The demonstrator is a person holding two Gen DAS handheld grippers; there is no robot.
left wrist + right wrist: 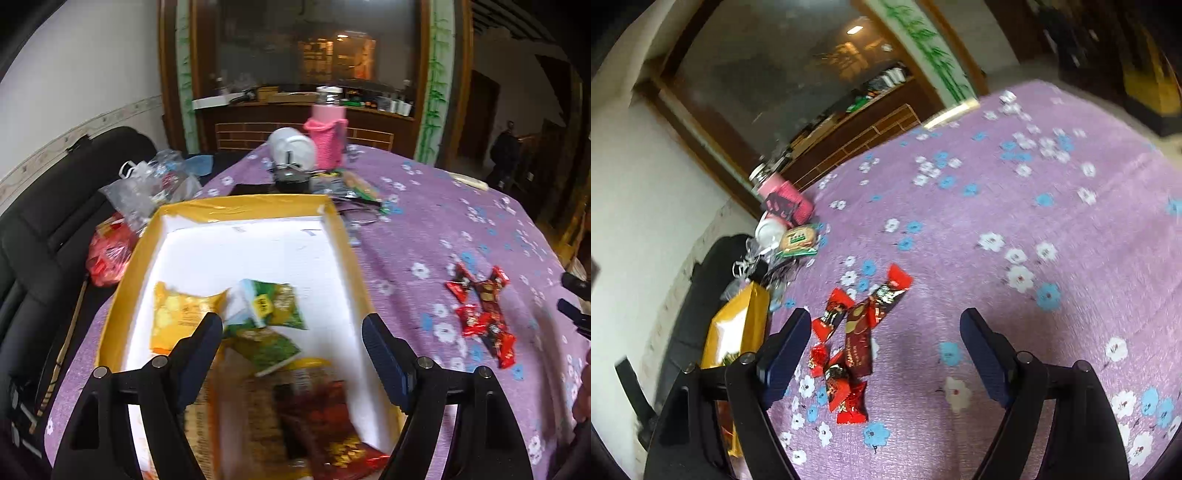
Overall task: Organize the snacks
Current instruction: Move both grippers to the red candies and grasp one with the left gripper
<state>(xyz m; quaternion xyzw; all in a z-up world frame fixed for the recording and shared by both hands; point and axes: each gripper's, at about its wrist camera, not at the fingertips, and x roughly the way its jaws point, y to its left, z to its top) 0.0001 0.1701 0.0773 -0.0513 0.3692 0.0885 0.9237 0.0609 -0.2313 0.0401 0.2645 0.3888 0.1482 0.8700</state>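
Note:
A yellow box [125,273] with a white inside stands on the purple flowered tablecloth [443,221]. It holds several snack packets: a yellow one [181,314], green ones [273,302] and blurred brown and red ones [317,417]. My left gripper [293,332] is open and empty just above the box. A pile of red and brown candy bars [480,310] lies right of the box. In the right wrist view these candies [853,343] lie by the left finger of my open, empty right gripper [886,328]. The box [735,328] is at the left.
A pink knitted bottle cover [327,136], a white jar [291,147] and loose packets [351,188] stand at the table's far side. Plastic bags [147,184] and a red bag [109,258] lie on a black chair [44,229] at the left.

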